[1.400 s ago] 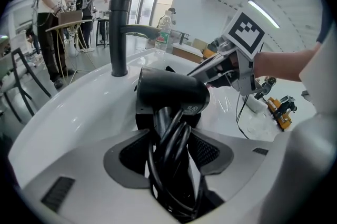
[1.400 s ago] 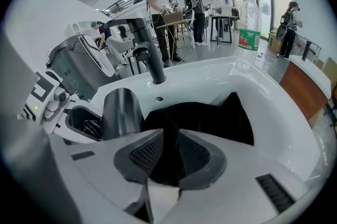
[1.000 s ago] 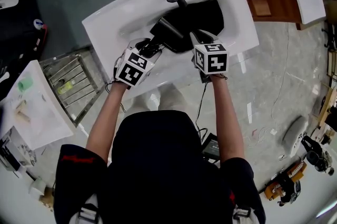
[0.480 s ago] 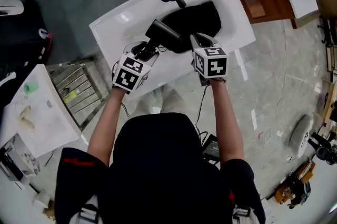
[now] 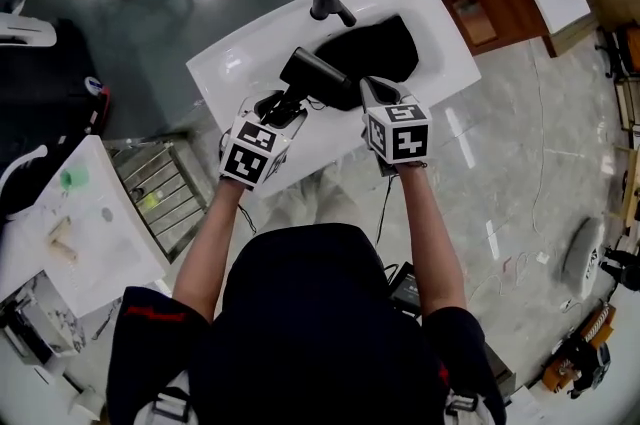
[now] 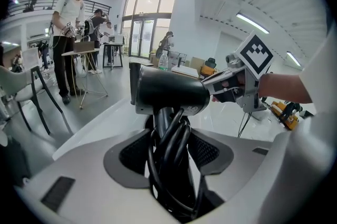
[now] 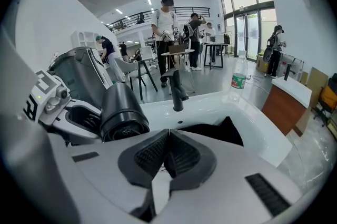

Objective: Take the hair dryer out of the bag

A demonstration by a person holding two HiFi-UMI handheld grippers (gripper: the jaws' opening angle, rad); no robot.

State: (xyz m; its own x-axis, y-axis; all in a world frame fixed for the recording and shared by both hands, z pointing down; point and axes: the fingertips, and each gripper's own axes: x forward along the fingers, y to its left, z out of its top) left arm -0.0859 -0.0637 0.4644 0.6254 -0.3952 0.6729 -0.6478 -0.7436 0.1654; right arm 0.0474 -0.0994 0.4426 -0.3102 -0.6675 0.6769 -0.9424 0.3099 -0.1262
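Head view: from above the person, looking steeply down from well off, white washbasin (image 5: 232, 63) at upper centre. Left gripper view: close along its own jaws, facing the hair dryer (image 6: 168, 92) mid-frame. Right gripper view: close too, facing the black faucet (image 7: 175, 88) and water bottle (image 7: 239, 78). Shared by all three: the hair dryer.
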